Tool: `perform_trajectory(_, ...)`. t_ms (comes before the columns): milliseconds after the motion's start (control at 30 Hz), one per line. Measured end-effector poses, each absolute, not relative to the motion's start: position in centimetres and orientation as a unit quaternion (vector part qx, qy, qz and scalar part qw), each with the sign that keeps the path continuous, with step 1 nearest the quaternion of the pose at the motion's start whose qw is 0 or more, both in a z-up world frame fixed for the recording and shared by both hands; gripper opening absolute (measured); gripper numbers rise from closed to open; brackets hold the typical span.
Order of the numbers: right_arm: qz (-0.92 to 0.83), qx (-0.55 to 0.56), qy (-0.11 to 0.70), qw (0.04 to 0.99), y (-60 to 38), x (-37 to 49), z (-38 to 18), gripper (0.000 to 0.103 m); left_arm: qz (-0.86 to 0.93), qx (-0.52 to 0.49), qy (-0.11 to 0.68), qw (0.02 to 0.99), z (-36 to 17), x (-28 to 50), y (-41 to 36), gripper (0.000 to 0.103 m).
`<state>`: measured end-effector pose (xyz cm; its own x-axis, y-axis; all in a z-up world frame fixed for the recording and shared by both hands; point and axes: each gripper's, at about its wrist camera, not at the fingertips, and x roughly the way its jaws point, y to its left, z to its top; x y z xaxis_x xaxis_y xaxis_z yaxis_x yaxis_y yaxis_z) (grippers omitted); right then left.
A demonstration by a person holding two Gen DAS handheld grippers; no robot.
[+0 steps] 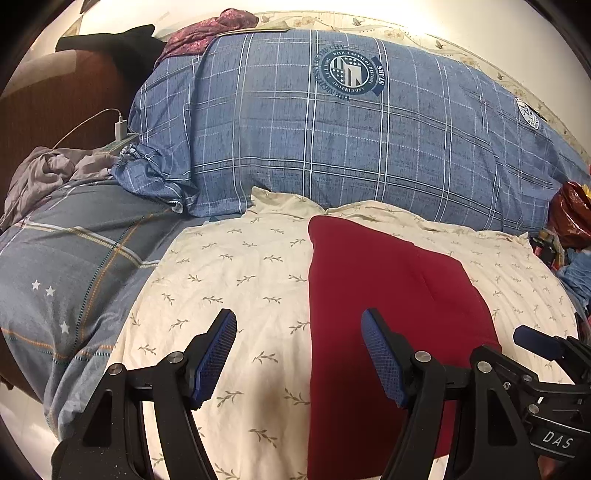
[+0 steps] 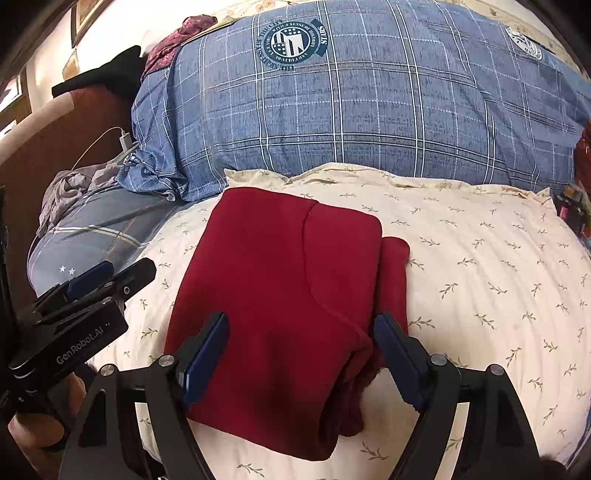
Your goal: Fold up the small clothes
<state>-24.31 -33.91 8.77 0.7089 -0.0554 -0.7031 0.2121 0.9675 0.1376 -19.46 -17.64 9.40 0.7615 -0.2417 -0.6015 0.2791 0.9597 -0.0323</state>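
Note:
A dark red garment (image 2: pixel 280 277) lies folded into a rough rectangle on a cream leaf-print sheet (image 2: pixel 480 266), with a narrower folded strip showing along its right side. My right gripper (image 2: pixel 301 354) hovers open over the garment's near end, a blue pad on each side and nothing pinched. In the left wrist view the same red garment (image 1: pixel 369 295) lies to the right of centre. My left gripper (image 1: pixel 299 354) is open above the cream sheet (image 1: pixel 229 280), its right finger over the garment's left edge. Each gripper shows in the other's view: left gripper (image 2: pixel 118 271), right gripper (image 1: pixel 546 343).
A bulky blue plaid duvet (image 1: pixel 332 140) is heaped behind the sheet. A crumpled grey cloth (image 1: pixel 48 173) and a white charger with cable (image 1: pixel 120 127) lie at the left. A maroon cloth (image 1: pixel 207 33) sits at the back, and a red bag (image 1: pixel 570 210) at the right edge.

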Motion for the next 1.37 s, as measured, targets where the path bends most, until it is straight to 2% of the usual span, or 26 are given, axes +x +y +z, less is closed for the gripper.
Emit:
perform_trajectory(1200, -0.068, 0.104, 0.394, 0.911, -33.8, -23.3, 7.5, 0.083, -0.134, 0.038, 0.323, 0.936, 8.3, -18.6, -18.9, 0.070)
perform_trajectory(1367, -0.063, 0.116, 0.377, 0.917, -34.9, -23.5, 8.2, 0.083, -0.137, 0.032, 0.333, 0.933, 8.0, -17.7, -18.5, 0.070)
